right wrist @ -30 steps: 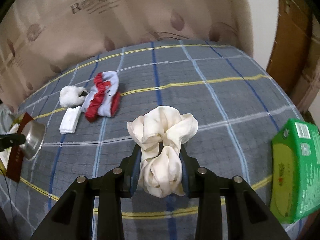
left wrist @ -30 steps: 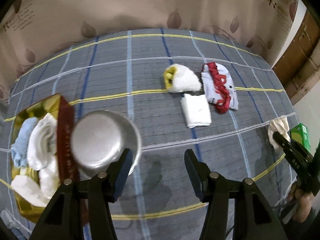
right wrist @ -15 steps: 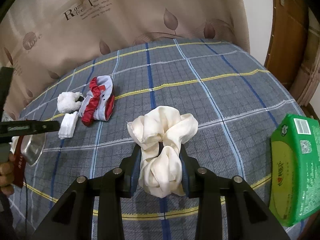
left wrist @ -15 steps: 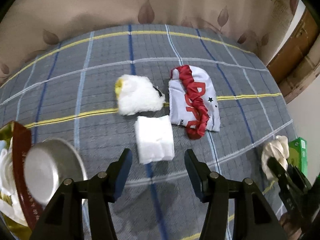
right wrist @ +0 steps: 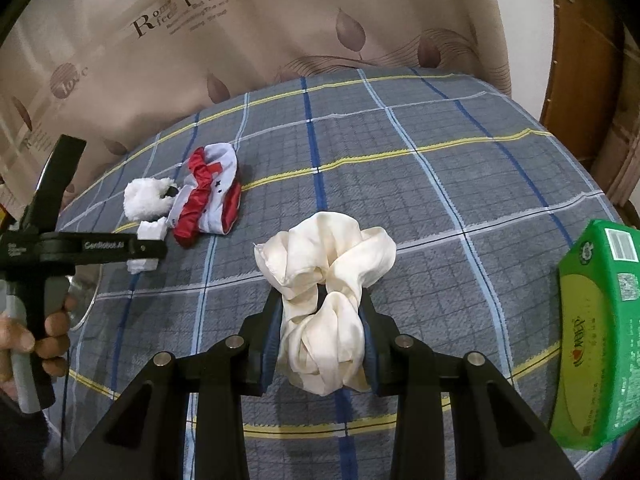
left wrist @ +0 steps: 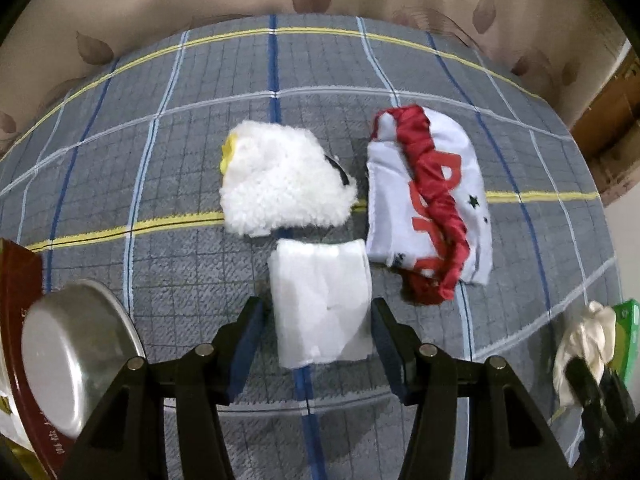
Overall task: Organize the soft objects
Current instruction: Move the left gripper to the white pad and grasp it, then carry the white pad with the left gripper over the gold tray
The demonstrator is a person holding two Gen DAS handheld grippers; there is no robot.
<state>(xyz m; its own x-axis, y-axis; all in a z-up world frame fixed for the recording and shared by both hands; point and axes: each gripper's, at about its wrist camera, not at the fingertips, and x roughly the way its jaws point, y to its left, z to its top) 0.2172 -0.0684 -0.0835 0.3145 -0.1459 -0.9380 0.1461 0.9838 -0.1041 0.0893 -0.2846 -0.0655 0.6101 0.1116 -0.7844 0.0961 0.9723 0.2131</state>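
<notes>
**Left claw spread over the white cloth, right claw gripping the scrunchie**

Left claw (left wrist: pixel 318 326) of mine hangs with its jaws apart, one on each side of the folded white cloth (left wrist: pixel 320 300), pads not pressing it. My right claw (right wrist: pixel 322 330) is clamped on the cream satin scrunchie (right wrist: pixel 326 280). Beyond the cloth on the plaid blanket (left wrist: pixel 160 128) lie a fluffy white piece (left wrist: pixel 280 184) and a red-and-white garment (left wrist: pixel 432 208). At left a steel bowl (left wrist: pixel 76 352) sits close by.

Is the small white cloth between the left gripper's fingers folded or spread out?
Folded: the white cloth lies as a compact rectangle with layered edges.
</notes>
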